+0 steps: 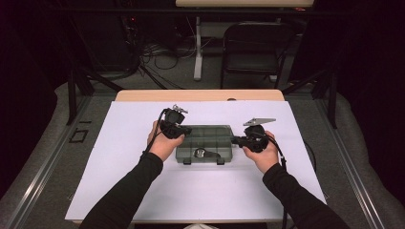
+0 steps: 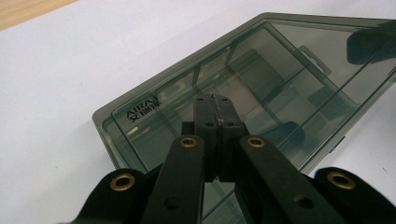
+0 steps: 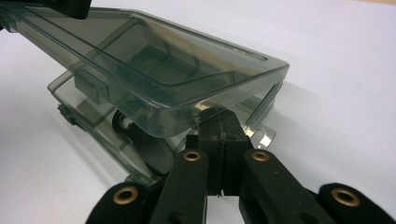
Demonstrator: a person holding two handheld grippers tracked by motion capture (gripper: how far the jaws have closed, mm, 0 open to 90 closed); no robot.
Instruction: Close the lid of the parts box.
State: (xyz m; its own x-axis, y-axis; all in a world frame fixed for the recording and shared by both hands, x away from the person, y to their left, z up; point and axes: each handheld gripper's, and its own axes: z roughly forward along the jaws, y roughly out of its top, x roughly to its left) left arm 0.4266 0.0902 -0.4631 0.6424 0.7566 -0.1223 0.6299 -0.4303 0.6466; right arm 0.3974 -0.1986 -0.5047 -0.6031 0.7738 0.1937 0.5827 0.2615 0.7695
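A smoky see-through compartment box (image 1: 205, 143) lies on the white sheet, with a small round dark item (image 1: 200, 153) in a front compartment. My left gripper (image 1: 187, 130) is shut, and its tips (image 2: 214, 99) rest on top of the lid (image 2: 261, 70) near the box's left end. My right gripper (image 1: 234, 140) is shut too. Its tips (image 3: 219, 114) sit at the box's right end, tucked under the rim of the lid (image 3: 154, 60). The lid stands slightly raised off the base (image 3: 98, 126). Nothing is between either pair of jaws.
The white sheet (image 1: 143, 191) covers most of the wooden table (image 1: 200, 94). Two dark latches (image 1: 187, 162) hang at the box's front edge. Beyond the table stand a black folding chair (image 1: 253, 47) and a table leg, with cables on the floor.
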